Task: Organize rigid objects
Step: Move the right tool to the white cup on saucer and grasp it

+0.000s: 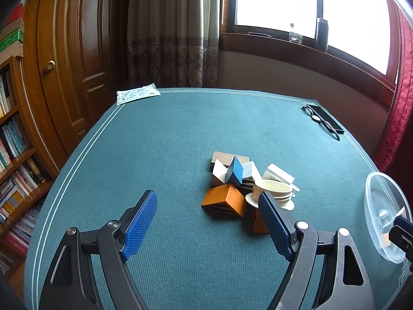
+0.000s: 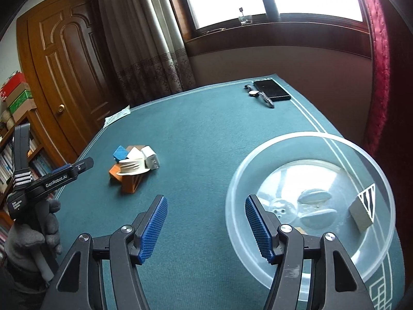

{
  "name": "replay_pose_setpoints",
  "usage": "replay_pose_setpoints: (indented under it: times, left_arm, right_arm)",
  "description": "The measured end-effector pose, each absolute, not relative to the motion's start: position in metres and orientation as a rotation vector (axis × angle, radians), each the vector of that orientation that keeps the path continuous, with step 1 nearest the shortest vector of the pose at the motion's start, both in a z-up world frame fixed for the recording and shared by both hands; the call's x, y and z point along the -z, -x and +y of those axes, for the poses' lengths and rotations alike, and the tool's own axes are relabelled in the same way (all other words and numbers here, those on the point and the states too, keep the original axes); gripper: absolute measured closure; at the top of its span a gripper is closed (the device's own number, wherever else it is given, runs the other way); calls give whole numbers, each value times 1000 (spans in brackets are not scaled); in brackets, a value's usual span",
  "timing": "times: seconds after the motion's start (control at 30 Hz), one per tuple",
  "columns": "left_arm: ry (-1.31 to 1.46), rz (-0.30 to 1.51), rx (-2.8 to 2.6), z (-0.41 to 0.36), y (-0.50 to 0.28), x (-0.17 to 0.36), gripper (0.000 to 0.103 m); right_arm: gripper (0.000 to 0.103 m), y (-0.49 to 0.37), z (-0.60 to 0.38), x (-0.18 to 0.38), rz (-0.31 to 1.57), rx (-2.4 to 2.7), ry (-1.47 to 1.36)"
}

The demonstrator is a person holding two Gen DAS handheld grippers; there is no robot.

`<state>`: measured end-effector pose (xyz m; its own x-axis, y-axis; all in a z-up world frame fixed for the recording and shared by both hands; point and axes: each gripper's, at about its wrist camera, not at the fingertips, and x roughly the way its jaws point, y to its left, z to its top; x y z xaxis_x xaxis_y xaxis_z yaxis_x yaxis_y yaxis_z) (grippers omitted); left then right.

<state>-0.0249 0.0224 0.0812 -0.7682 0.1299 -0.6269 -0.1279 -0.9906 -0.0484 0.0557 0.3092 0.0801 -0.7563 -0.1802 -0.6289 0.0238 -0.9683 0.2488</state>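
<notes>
A green-clothed table (image 1: 155,142) holds a clear plastic bowl (image 2: 382,180), already containing a striped block (image 2: 362,213), while both the left gripper (image 1: 209,222) and right gripper (image 2: 205,228), jaws apart and empty, face the remaining pile of blocks (image 1: 232,180), seemingly awaiting collection.

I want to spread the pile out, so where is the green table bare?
Bare felt lies between the heap of coloured blocks and the paper leaflet, and toward the black phone. It is crowded around the heap and the clear plastic bowl.
</notes>
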Motion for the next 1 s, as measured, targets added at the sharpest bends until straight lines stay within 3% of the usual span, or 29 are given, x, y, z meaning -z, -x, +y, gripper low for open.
replay_pose_setpoints:
  times: [0.27, 1.0]
  left_arm:
    - [1012, 8, -2850, 1, 25, -75, 22]
    - [1067, -53, -2822, -22, 31, -62, 22]
  right_arm:
    - [37, -19, 260, -84, -253, 2720, -1073]
    - [37, 80, 196, -47, -315, 2583, -1224]
